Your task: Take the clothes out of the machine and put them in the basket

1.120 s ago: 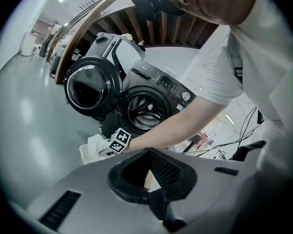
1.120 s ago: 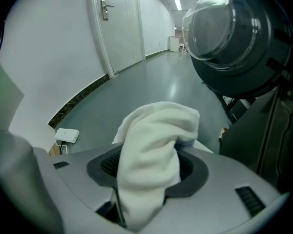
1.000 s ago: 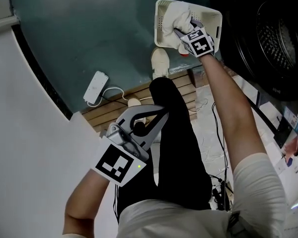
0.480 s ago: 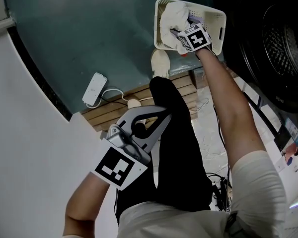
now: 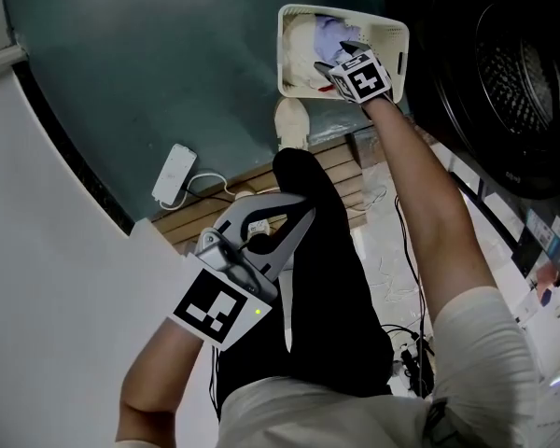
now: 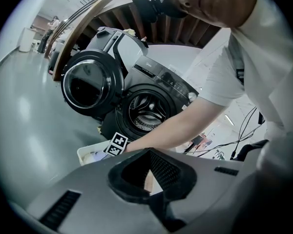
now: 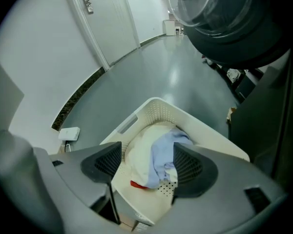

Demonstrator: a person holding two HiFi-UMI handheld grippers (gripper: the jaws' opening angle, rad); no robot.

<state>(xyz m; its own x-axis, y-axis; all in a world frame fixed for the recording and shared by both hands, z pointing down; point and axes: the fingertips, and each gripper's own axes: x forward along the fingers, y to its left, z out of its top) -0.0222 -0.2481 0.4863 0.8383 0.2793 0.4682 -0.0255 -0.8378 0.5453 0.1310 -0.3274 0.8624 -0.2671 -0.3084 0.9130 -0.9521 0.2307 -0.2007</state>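
Note:
A white perforated basket (image 5: pixel 390 34) stands on the grey floor beside the dark washing machine (image 5: pixel 509 73), whose round door (image 6: pixel 88 84) hangs open. In the basket lie a white cloth (image 7: pixel 139 150) and a pale blue one (image 7: pixel 170 143), with a bit of red (image 7: pixel 138 184) beneath. My right gripper (image 5: pixel 334 61) hovers just over them. Its jaws have just been opening and stand apart in the right gripper view (image 7: pixel 149 162), with nothing between the pads. My left gripper (image 5: pixel 306 215) hangs low by the person's dark trouser leg, its tips together (image 6: pixel 149 150), holding nothing.
A white power strip (image 5: pixel 173 174) with its cord lies on the floor beside wooden boards (image 5: pixel 215 208). The person's white shoe (image 5: pixel 289 124) stands next to the basket. Cables (image 5: pixel 406 339) trail by the machine. A white wall and a door (image 7: pixel 107 18) lie beyond the floor.
The white cloth that hung from my right gripper over the basket now lies inside it. That gripper's jaws have parted and it has sunk slightly. The left gripper has barely shifted.

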